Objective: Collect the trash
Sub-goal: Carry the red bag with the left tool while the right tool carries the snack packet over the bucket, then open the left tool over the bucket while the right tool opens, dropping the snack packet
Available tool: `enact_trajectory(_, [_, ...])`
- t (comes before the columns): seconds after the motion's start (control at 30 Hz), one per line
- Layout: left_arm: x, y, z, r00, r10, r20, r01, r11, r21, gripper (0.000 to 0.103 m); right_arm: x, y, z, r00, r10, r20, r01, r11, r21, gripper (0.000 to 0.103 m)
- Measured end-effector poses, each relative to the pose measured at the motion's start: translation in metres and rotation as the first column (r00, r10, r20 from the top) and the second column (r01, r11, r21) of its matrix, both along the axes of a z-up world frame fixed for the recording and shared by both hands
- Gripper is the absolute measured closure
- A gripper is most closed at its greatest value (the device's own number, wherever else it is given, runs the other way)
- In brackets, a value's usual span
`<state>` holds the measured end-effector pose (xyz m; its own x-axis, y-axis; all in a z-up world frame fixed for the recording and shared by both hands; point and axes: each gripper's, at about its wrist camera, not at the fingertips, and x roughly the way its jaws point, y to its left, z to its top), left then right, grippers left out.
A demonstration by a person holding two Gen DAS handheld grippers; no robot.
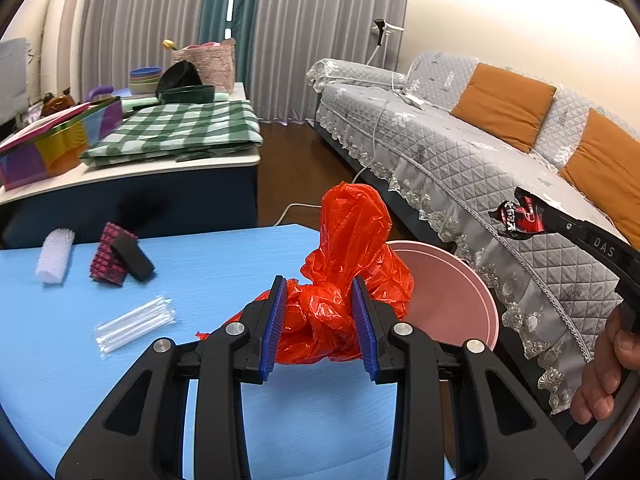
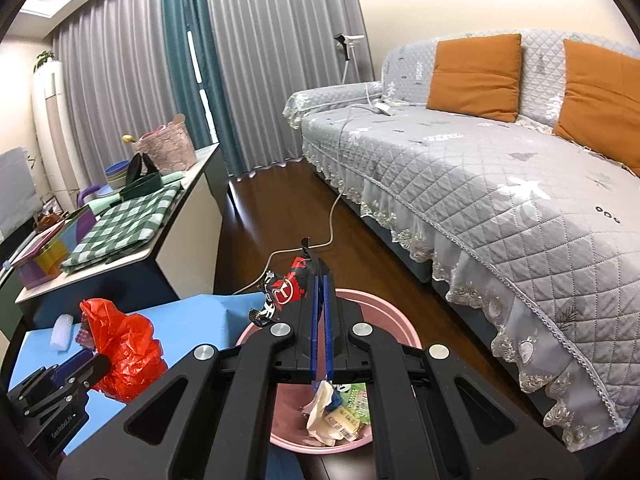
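Over the bin: we hold both pieces above or beside the round pink plastic bin (image 2: pixel 400 322), paper scraps already inside.
Left gripper (image 1: pixel 320 320): clamped on the crumpled red plastic bag (image 1: pixel 352 248) at the blue worktop (image 1: pixel 200 264) edge; light, soft, springy, best pinched at its bunched middle.
Right gripper (image 2: pixel 320 300): pressed together on the red-and-black foil wrapper (image 2: pixel 286 290); thin, slick, likely to slip.

Both views are evenly and brightly lit by soft indoor light; a narrow strip of daylight is seen through the gap in the curtains (image 1: pixel 230 0) at the far side. Shadows are faint. Strong fisheye bending and dark corners are shown at the edges. A dark smear of blur is seen on the cabinet front (image 1: pixel 140 208).
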<state>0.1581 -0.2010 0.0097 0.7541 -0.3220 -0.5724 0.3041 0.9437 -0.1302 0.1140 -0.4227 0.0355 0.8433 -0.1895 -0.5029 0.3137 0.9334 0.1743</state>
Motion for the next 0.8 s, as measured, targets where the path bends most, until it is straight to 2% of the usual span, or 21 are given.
enact_trajectory(0.57, [0.016,-0.060,-0.002,0.997,-0.072,-0.005,0.073,0.997,0.027,0.070,0.004,-0.047,-0.010,0.995,-0.100,0.001,0.100,0.994,0.038,0.100])
enact_trajectory(0.8, [0.025,-0.085,-0.012,0.994,-0.105,-0.021,0.105,0.994,0.042,0.070,0.009,-0.054,-0.017,0.995,-0.101,-0.013,0.102,0.994,0.045,0.100])
